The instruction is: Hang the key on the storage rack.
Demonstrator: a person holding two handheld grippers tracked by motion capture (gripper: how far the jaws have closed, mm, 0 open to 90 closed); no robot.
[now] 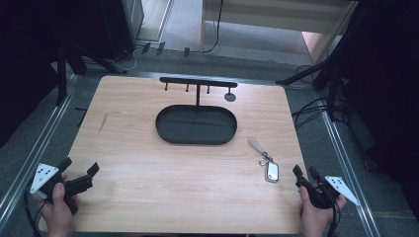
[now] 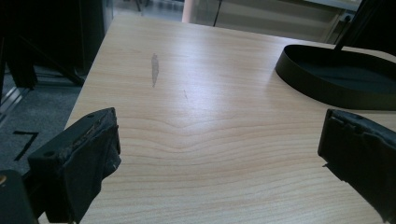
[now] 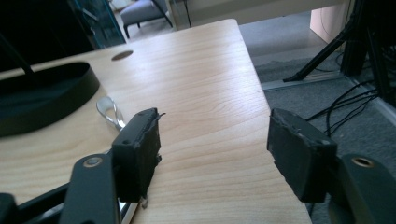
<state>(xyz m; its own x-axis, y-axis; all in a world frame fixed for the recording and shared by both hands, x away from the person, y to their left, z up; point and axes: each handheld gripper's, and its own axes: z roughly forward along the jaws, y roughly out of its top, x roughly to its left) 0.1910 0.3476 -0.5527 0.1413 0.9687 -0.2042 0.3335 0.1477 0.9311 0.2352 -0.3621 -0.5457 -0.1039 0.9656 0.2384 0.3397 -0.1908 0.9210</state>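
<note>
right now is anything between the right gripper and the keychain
Nothing visible. The keychain lies flat on bare wood just ahead and left of the right gripper, whose jaws stand open. The black tray sits farther back, off that path.

A lab or office recording space was suggested: a wooden tabletop [image 1: 148, 187] was framed by metal rails [image 1: 29, 148], with cables [image 1: 311, 106] trailed over grey carpet [image 1: 237, 34] and black stands [image 1: 316, 69].
</note>
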